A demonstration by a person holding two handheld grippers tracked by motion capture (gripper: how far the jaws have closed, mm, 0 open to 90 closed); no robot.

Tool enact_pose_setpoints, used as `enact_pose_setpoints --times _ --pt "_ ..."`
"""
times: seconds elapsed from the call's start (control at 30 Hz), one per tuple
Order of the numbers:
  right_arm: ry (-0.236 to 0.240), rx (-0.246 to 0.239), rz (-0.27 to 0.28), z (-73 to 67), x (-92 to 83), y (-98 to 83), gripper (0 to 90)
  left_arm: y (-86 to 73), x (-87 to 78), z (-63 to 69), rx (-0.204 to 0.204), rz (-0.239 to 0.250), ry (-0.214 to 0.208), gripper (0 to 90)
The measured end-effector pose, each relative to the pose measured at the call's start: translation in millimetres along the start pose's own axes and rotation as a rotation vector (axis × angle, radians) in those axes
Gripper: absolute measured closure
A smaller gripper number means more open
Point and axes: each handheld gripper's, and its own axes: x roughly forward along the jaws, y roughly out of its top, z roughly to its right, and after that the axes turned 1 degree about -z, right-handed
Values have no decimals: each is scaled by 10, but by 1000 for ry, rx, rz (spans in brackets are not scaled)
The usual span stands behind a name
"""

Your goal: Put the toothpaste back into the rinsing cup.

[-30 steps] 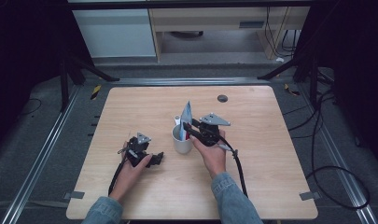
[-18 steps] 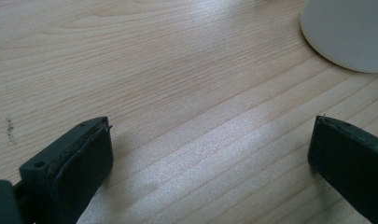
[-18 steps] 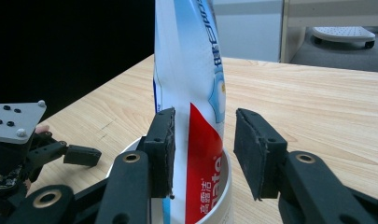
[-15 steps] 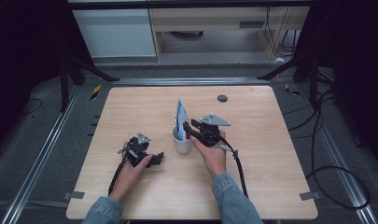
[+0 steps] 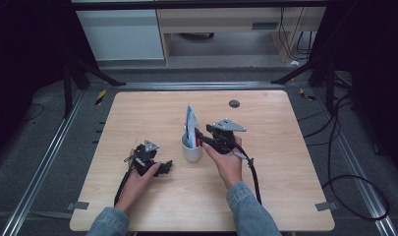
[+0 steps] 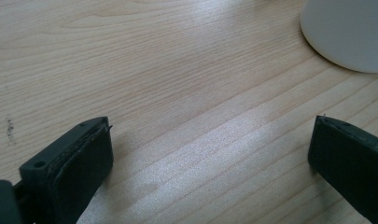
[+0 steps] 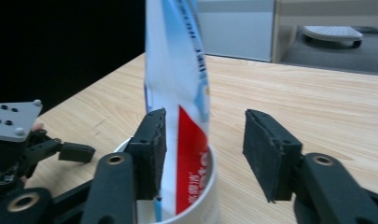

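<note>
A pale wooden bench [image 5: 285, 162] with rounded corners carries a small white cylindrical cup [image 5: 191, 148] near its middle. Standing in the cup is a blue, white and red toothpaste tube [image 5: 190, 124], its long axis nearly upright, flat crimped end pointing up and leaning slightly away from the person. The right tongs [image 7: 203, 149] are open, 1 jaw either side of the tube above the cup's rim; the left jaw is touching or just beside it. The left tongs [image 6: 210, 163] rest low over bare bench left of the cup, jaws wide apart and holding nothing.
</note>
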Motion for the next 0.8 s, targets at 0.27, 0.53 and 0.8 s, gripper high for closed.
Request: enact_pose_setpoints --times 0.27,0.53,0.8 --pt "-66 -13 -34 108 -123 55 377 0 0 0 0 0 0 0" --pt "-159 -16 -92 278 -234 113 227 0 0 0 -1 0 0 0" --pt "-248 -55 -163 588 -374 137 102 0 0 1 0 0 0 0"
